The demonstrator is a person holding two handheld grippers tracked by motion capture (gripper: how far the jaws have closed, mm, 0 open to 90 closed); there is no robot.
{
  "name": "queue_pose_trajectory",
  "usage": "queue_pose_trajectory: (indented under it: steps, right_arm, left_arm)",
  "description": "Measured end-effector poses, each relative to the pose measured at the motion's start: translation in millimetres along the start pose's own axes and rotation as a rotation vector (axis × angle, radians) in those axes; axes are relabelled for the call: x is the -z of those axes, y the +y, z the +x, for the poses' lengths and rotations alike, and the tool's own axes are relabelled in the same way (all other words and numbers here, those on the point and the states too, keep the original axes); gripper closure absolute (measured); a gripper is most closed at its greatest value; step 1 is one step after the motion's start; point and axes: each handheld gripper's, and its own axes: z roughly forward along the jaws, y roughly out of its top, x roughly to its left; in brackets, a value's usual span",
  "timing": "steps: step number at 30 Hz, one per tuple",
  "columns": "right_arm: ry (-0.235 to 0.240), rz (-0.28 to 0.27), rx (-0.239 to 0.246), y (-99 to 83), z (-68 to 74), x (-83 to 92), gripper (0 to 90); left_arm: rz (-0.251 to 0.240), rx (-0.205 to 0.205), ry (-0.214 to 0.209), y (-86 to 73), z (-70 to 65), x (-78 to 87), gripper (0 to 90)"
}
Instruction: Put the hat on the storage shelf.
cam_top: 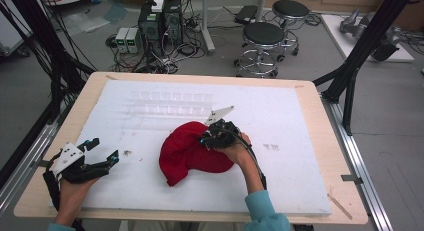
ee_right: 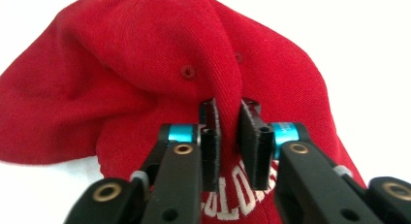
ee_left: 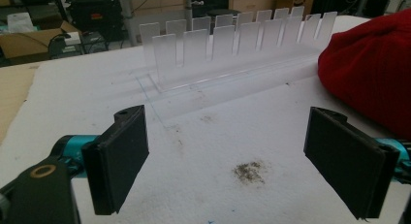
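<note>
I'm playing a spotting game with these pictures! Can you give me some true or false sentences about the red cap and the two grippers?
1. The right gripper pinches a fold of the red cap. True.
2. The left gripper holds the cap. False: its jaws stand wide apart with nothing between them.
3. The clear slotted rack lies on top of the cap. False: it stands on the white mat, beyond the cap.
4. The cap has white lettering. True.

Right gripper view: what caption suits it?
Right gripper pinching a fold of a red cap on white foam.
</note>
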Motion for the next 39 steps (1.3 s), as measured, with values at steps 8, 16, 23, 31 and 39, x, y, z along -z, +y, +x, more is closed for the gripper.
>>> queue_pose_trajectory:
  steps: [8,16,23,31,39]
  right_arm:
    - [-0.03,0.013,-0.01,2.0,4.7,2.9,86.4]
    - [-0.041,-0.039,-0.023,5.6,9.4,9.4,86.5]
    - [-0.062,-0.137,-0.05,9.1,10.2,16.8,86.6]
    - [-0.093,-0.271,-0.093,14.7,11.2,24.7,86.6]
    - [-0.14,-0.36,-0.122,23.1,14.5,25.9,86.6]
  left_arm:
    - [0.001,0.002,-0.001,0.0,0.5,0.1,16.3]
    - [-0.001,-0.003,-0.002,0.1,-0.1,0.1,16.3]
    - [-0.003,0.006,-0.011,0.3,0.7,0.1,16.2]
    - [0.026,0.006,-0.032,1.7,2.2,-2.1,15.8]
    - [0.038,-0.008,-0.068,8.7,-1.7,-3.2,15.8]
